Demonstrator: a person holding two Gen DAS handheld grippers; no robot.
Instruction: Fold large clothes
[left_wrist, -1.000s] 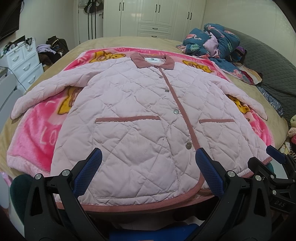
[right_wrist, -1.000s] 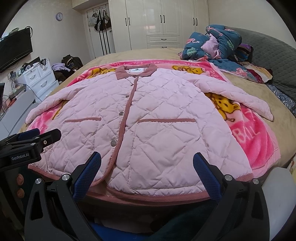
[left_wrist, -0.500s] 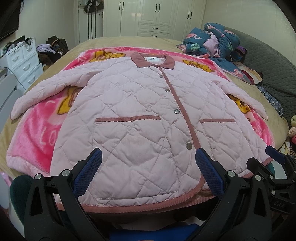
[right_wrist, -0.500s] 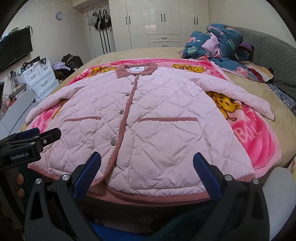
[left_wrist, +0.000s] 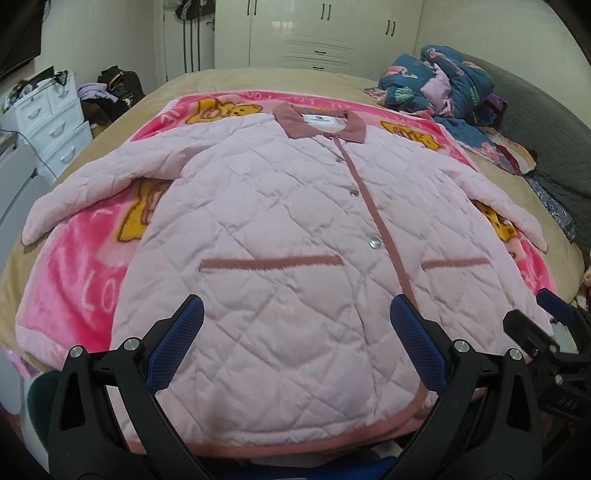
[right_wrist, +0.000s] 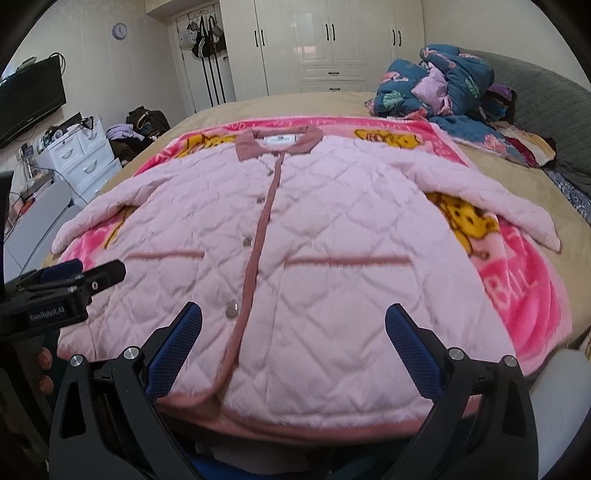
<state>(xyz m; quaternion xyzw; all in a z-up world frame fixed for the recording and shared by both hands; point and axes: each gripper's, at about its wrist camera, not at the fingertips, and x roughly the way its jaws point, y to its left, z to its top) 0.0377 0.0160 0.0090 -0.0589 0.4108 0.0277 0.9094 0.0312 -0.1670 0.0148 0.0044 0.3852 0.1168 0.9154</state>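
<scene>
Claws (left_wrist: 295, 345) agape over jacket (left_wrist: 295, 236), bed (left_wrist: 229, 79).

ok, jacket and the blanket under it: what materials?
Jacket: looks like matte padded fabric, going by the diamond quilting and puffy cells; collar and trim look ribbed, maybe corduroy. Blanket: plush fleece by its fuzzy, slightly shiny nap, likely synthetic.

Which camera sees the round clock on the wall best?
The right wrist view: the clock hangs on the wall, upper left, beside the wardrobe. The left wrist view does not show the clock at all; its frame cuts off lower on that wall.
</scene>
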